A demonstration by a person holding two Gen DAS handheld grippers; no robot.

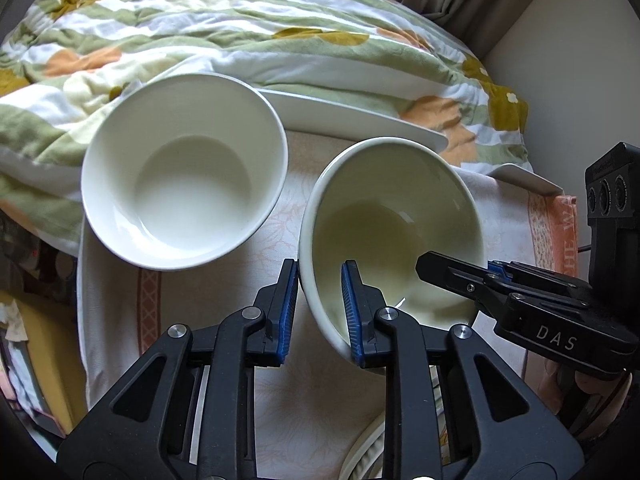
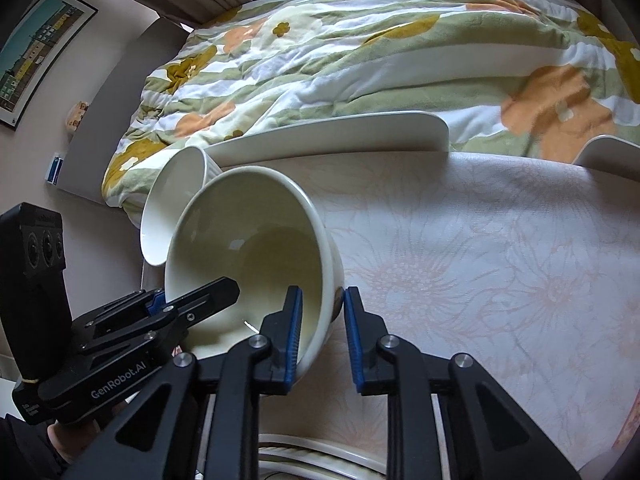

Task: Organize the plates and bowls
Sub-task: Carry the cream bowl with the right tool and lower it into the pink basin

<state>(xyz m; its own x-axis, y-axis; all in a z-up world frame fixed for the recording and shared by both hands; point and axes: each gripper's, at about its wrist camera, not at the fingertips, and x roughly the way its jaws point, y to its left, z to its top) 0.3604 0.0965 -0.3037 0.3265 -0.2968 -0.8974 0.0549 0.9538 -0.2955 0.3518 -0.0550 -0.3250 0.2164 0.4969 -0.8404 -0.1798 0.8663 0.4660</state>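
Note:
A cream bowl (image 1: 396, 220) is tilted on the floral cloth, held at two sides of its rim. My left gripper (image 1: 320, 312) is shut on its left rim, one pad inside and one outside. My right gripper (image 2: 320, 336) is shut on its right rim; it also shows in the left wrist view (image 1: 452, 276). The cream bowl (image 2: 248, 248) shows in the right wrist view too. A white bowl (image 1: 184, 172) stands upright to the left, also visible behind the cream one (image 2: 172, 212). A white plate (image 1: 352, 116) lies behind, against the quilt.
A flowered quilt (image 1: 240, 32) is bunched along the back. Another white dish edge (image 2: 608, 156) sits at the right. A white rim (image 2: 320, 460) shows under the grippers. A wall and framed picture (image 2: 36, 52) are to the left.

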